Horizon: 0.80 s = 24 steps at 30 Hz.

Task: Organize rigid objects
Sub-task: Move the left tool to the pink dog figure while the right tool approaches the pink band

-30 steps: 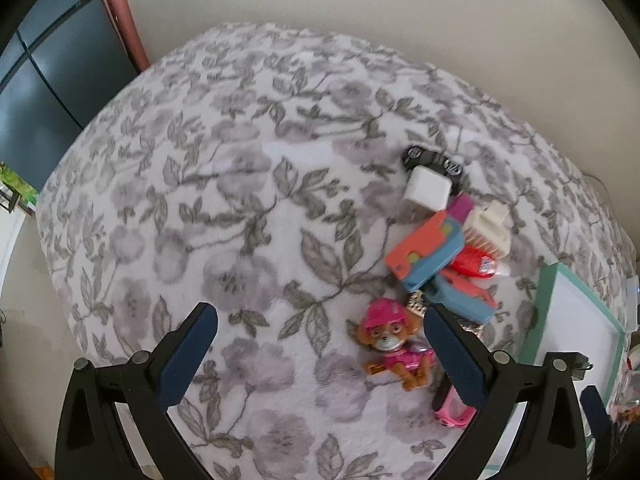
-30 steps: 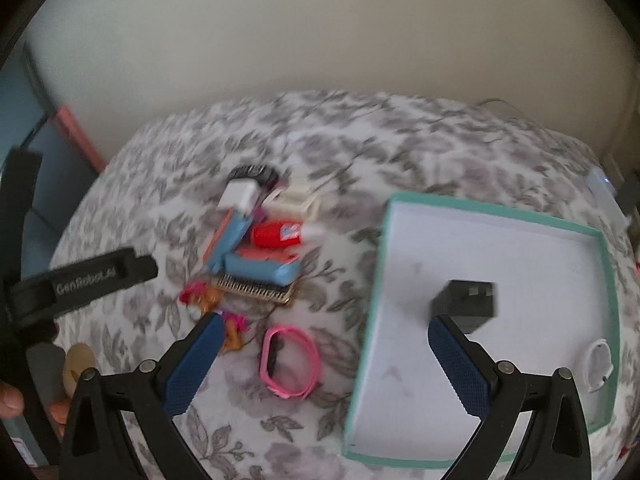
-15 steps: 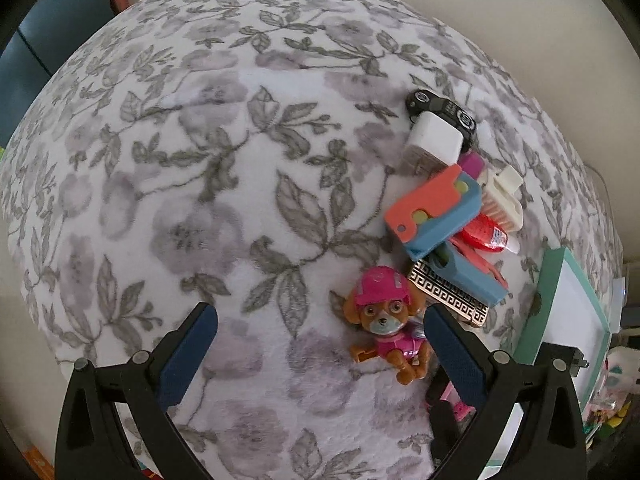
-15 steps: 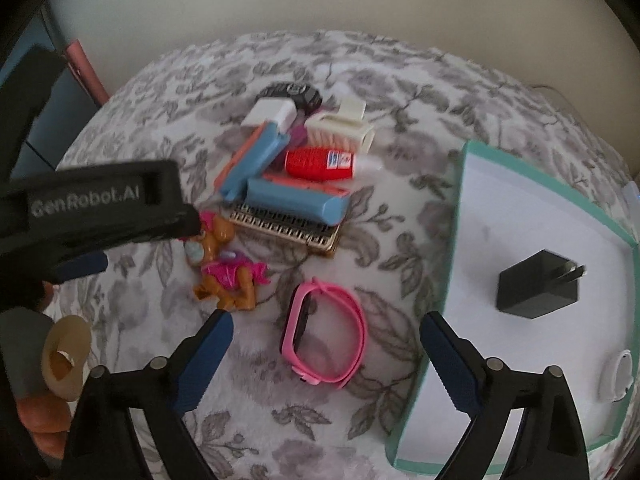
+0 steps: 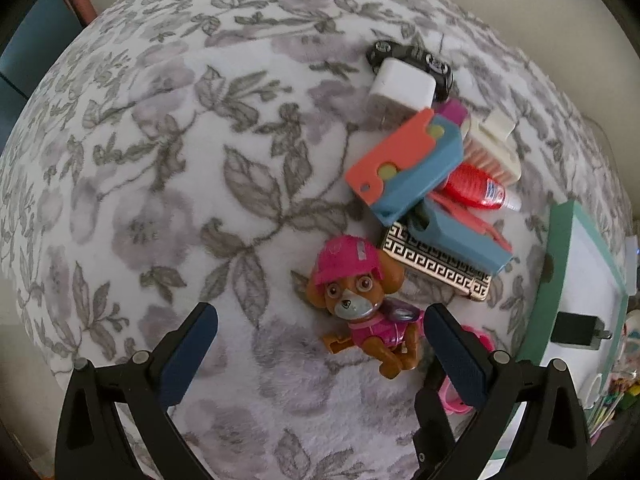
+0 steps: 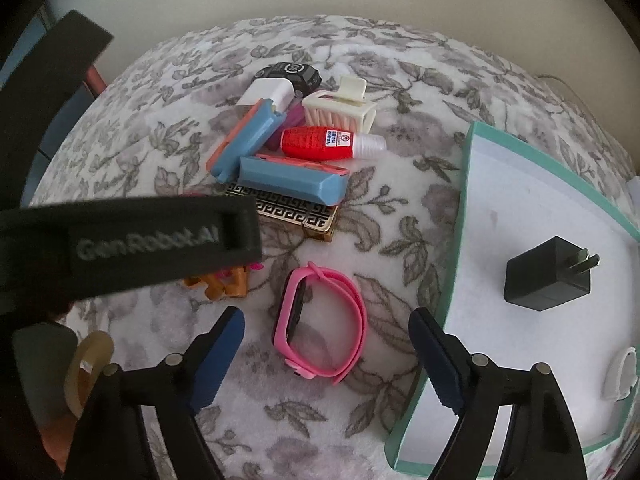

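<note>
A pile of small objects lies on the floral blanket (image 5: 160, 160): a pink-hatted puppy figure (image 5: 364, 304), two blue-and-orange cases (image 5: 408, 164), a red glue bottle (image 6: 324, 143), a white brush (image 6: 340, 108), a white charger (image 5: 400, 84), a black toy car (image 5: 416, 58) and a patterned gold card (image 5: 436, 268). My left gripper (image 5: 320, 344) is open, its jaws on either side of the puppy figure, just above it. My right gripper (image 6: 326, 340) is open over a pink wristband (image 6: 320, 320). A teal-rimmed white tray (image 6: 464, 216) holds a black plug adapter (image 6: 548, 276).
The left gripper's black body (image 6: 132, 240) crosses the right wrist view and hides most of the puppy figure. A white round item (image 6: 620, 372) lies in the tray's near corner. A roll of tape (image 6: 86, 368) sits at lower left. A wall lies beyond the blanket.
Both grippers have moved closer and lower toward the pile. The left now frames the puppy figure; the right has shifted from the tray side to over the pink wristband.
</note>
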Each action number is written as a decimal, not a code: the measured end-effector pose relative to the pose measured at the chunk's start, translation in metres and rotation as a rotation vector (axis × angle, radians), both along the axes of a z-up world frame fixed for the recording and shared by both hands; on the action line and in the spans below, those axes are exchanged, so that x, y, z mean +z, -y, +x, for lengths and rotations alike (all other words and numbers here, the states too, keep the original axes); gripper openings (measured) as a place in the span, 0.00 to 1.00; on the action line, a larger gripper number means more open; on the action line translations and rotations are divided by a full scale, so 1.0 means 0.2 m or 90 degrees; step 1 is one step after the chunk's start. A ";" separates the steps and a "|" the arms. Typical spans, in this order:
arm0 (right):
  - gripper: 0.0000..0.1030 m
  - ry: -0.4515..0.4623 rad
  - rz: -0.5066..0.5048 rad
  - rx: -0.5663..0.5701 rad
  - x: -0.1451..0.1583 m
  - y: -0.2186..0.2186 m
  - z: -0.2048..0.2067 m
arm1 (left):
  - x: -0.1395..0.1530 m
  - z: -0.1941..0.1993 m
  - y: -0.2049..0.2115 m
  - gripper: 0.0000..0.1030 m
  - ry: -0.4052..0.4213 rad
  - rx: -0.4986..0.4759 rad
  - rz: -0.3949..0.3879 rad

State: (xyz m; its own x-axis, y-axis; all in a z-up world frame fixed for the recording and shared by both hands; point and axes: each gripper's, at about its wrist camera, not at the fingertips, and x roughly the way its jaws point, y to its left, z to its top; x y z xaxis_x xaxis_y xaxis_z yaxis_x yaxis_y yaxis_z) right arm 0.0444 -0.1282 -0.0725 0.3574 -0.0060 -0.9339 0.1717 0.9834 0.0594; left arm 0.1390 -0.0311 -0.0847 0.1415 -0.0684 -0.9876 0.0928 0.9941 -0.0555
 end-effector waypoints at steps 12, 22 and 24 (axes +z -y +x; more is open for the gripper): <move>0.75 0.001 0.022 -0.021 0.02 0.06 0.00 | -0.01 0.00 -0.07 0.89 0.024 0.019 0.042; 0.70 -0.014 0.034 -0.005 0.00 0.02 0.00 | -0.02 0.01 -0.15 0.68 0.023 0.028 0.030; 0.68 -0.019 0.035 -0.006 -0.01 0.02 0.00 | -0.01 0.02 -0.20 0.68 0.025 0.032 0.034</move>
State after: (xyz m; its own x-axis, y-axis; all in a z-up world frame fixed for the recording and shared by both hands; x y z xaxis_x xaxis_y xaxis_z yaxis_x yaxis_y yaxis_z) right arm 0.0449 -0.1327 -0.0747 0.3293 0.0422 -0.9433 0.1835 0.9771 0.1077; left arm 0.1420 0.0080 -0.0863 0.1821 -0.0072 -0.9833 0.0440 0.9990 0.0008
